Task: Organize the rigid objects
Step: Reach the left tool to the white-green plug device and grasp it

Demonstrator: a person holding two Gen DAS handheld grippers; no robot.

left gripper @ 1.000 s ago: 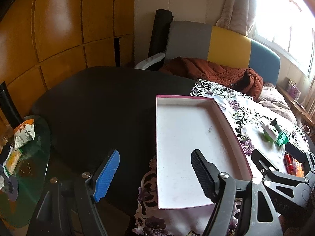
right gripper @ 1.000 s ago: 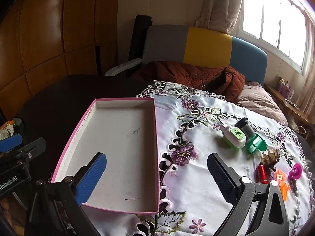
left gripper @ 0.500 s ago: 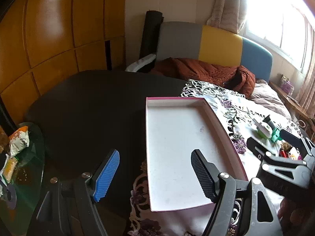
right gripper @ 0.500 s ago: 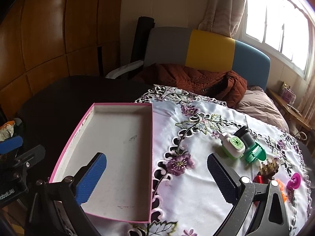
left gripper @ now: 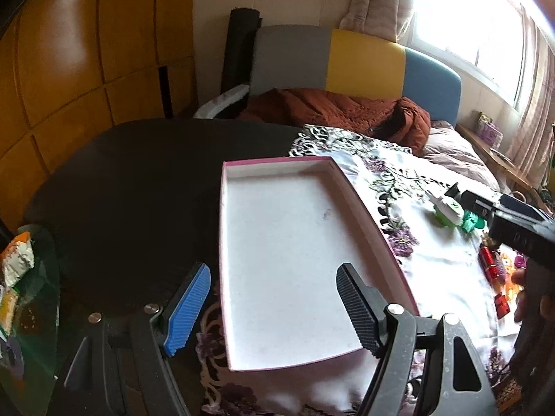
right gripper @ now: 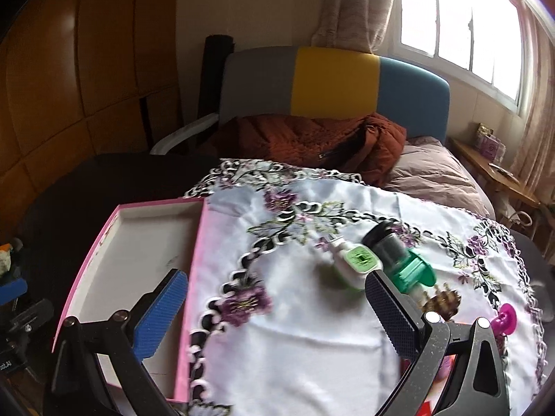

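Where the embroidered white tablecloth (right gripper: pixel 312 329) covers the right part of the dark table (left gripper: pixel 138 180), the following items lie.

Tray: pink-rimmed white tray (left gripper: pixel 295 242), shallow, nothing in it, resting at the cloth's left edge and partly on the bare tabletop. Its near corner is cut off by the right gripper's frame in the right wrist view.

Left gripper (left gripper: pixel 274 308): jaws spread wide, nothing between them, hanging above the tray's near end. One pad blue, the other black.

Right gripper (right gripper: pixel 277 319): jaws spread wide, nothing held, above the cloth between the tray and the small objects.

Small objects, right side of the cloth, well apart from the tray: a white and green plug-in device (right gripper: pixel 353 263); touching it, a black-capped cylinder on a green base (right gripper: pixel 399 256); a brown spiky piece (right gripper: pixel 442 301), half hidden behind the right gripper's black finger; a magenta ring-shaped piece (right gripper: pixel 506 319); a red cylinder (left gripper: pixel 487 263); orange bits too small to identify. Motion blur softens the plug-in device in the right wrist view.

Background: a grey, yellow and blue headboard (right gripper: pixel 333 83) with a rust-coloured quilted jacket (right gripper: pixel 312 138) heaped before it.
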